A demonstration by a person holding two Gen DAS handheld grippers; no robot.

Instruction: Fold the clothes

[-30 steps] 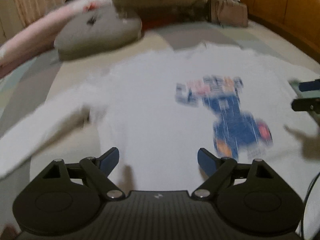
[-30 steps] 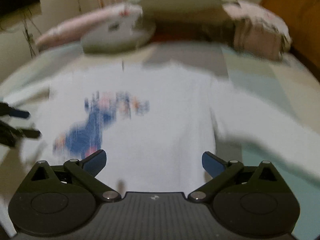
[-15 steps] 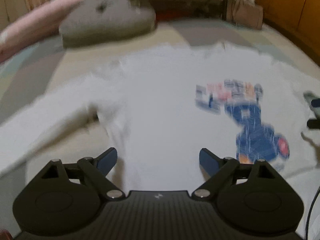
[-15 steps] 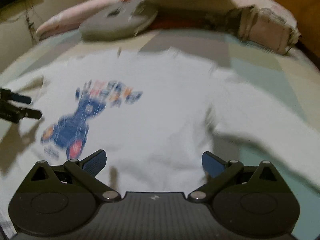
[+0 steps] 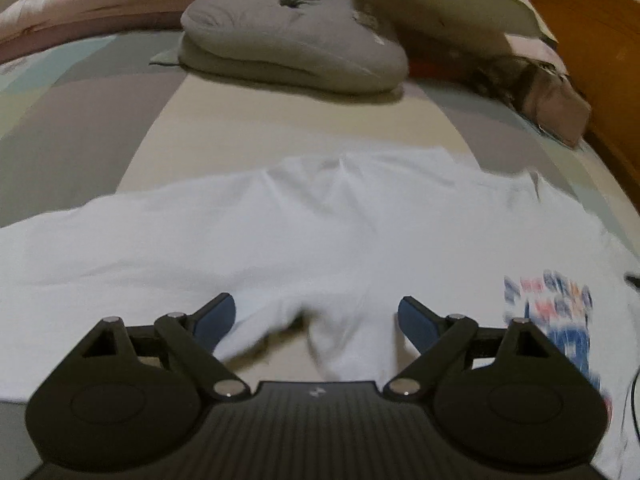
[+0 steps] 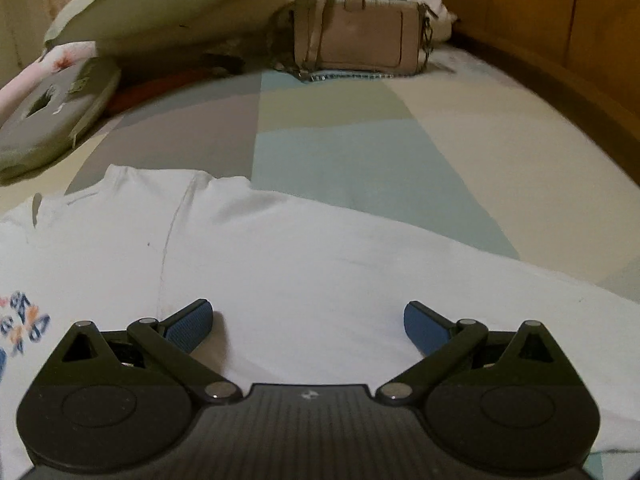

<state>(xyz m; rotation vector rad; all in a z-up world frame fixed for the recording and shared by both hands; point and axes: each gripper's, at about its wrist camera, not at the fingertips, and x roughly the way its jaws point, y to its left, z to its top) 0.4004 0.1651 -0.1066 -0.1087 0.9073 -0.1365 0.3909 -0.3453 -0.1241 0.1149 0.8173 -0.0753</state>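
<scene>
Shirt (image 5: 304, 232) lay flat; left gripper (image 5: 316, 316) and right gripper (image 6: 308, 322) stood wide, empty, above each sleeve; best pinch both underarm seams evenly.

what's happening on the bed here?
A person with a gripper in each hand is starting to fold a white long-sleeved shirt spread flat on the bed. The left gripper and right gripper are both open, each low over a sleeve near the armpit. Nothing is gripped yet.
</scene>
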